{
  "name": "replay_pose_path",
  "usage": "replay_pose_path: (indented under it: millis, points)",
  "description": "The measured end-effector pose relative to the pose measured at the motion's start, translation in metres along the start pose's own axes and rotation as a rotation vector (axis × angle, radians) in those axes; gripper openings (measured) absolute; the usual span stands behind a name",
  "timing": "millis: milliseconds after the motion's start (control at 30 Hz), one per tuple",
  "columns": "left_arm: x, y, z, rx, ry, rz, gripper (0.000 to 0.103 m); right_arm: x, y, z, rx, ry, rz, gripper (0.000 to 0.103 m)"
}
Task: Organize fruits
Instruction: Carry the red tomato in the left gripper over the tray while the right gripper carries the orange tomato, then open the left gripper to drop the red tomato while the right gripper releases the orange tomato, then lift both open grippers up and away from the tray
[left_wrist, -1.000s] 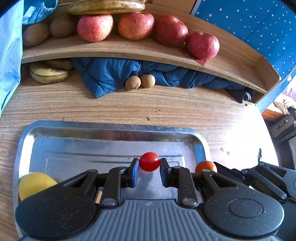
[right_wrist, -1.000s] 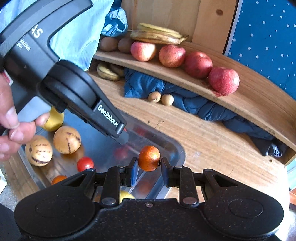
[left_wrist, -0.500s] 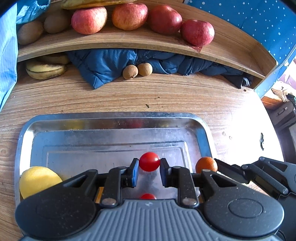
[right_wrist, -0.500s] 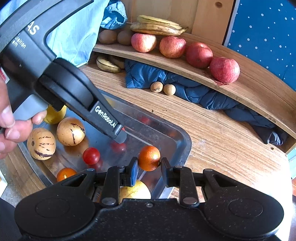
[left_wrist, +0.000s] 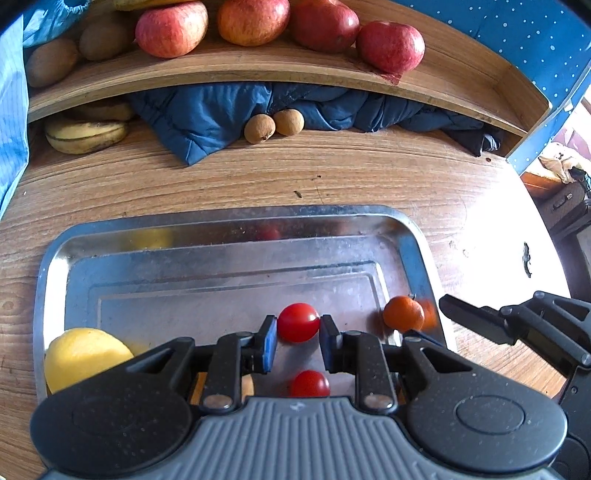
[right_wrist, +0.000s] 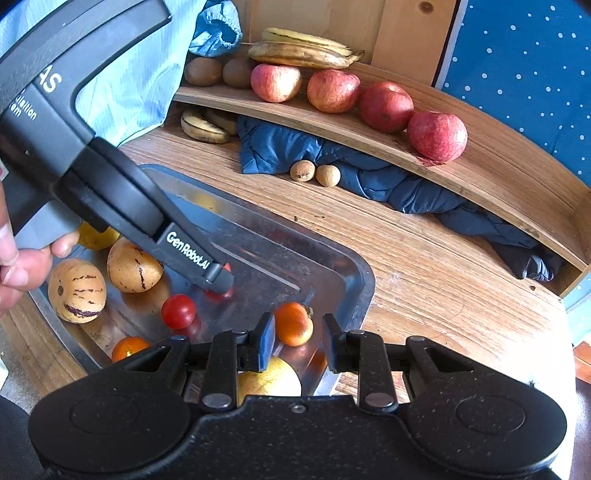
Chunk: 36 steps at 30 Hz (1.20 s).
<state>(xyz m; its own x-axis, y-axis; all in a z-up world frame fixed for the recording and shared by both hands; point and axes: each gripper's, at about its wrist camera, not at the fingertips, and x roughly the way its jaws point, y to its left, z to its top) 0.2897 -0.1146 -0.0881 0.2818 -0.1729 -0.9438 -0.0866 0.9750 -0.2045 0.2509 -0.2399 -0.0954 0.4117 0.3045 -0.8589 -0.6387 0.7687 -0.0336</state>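
Observation:
My left gripper (left_wrist: 298, 332) is shut on a red cherry tomato (left_wrist: 298, 322) just above the steel tray (left_wrist: 236, 221). In the right wrist view the left gripper's tip (right_wrist: 221, 282) hangs low over the tray floor. My right gripper (right_wrist: 298, 328) has its jaws slightly parted over the tray's right end (right_wrist: 365, 280). A small orange (right_wrist: 293, 323) sits low between them, with a gap to the right pad. In the left wrist view this orange (left_wrist: 402, 314) is motion-blurred by the tray's right rim.
The tray also holds a second cherry tomato (right_wrist: 178, 311), two striped melons (right_wrist: 77, 290), a lemon (left_wrist: 85, 354) and another small orange (right_wrist: 129, 347). A wooden shelf (left_wrist: 258, 62) behind carries apples (left_wrist: 170, 27), kiwis and bananas. A blue jacket (left_wrist: 207, 114) and two brown fruits (left_wrist: 260, 128) lie beneath it.
The right jaws have parted a little and the orange has slipped lower toward the tray. Both grippers have drawn back, so more of the tray shows. The left still grips its tomato.

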Motion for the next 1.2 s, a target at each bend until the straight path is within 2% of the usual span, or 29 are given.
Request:
replay_pose_path:
  millis: [100, 200, 267, 333, 433, 600, 767, 800, 867, 1033, 1200]
  points:
    - [-0.001, 0.001, -0.002, 0.003, -0.003, -0.003, 0.027, -0.002, 0.001, 0.0, 0.008, -0.002, -0.012, 0.03]
    - [-0.003, 0.001, -0.004, 0.007, -0.008, -0.008, 0.029, -0.005, 0.002, -0.001, 0.019, -0.006, -0.027, 0.037]
    - [-0.005, 0.002, -0.004, 0.007, -0.012, -0.013, 0.036, -0.007, 0.002, -0.002, 0.029, -0.009, -0.036, 0.043]
    - [-0.008, 0.002, -0.005, 0.009, -0.02, -0.018, 0.04, -0.01, 0.001, -0.003, 0.045, -0.016, -0.044, 0.053]
    - [-0.013, 0.002, -0.005, 0.014, -0.034, -0.028, 0.051, -0.016, 0.002, -0.003, 0.065, -0.028, -0.058, 0.06]
    - [-0.022, 0.0, -0.005, 0.019, -0.058, -0.047, 0.062, -0.025, 0.004, -0.004, 0.088, -0.046, -0.085, 0.072]
    - [-0.036, 0.0, -0.005, 0.023, -0.091, -0.058, 0.087, -0.036, 0.009, -0.003, 0.125, -0.063, -0.112, 0.094]
    - [-0.04, 0.0, -0.006, 0.027, -0.104, -0.062, 0.089, -0.037, 0.01, -0.002, 0.131, -0.067, -0.115, 0.098]
    - [-0.048, 0.001, -0.006, 0.036, -0.129, -0.064, 0.096, -0.041, 0.013, -0.001, 0.145, -0.073, -0.126, 0.1]
    - [-0.068, 0.011, -0.012, 0.042, -0.197, -0.058, 0.102, -0.05, 0.022, 0.004, 0.161, -0.081, -0.133, 0.102]
    - [-0.084, 0.028, -0.027, 0.062, -0.267, -0.032, 0.102, -0.059, 0.036, 0.008, 0.147, -0.087, -0.117, 0.102]
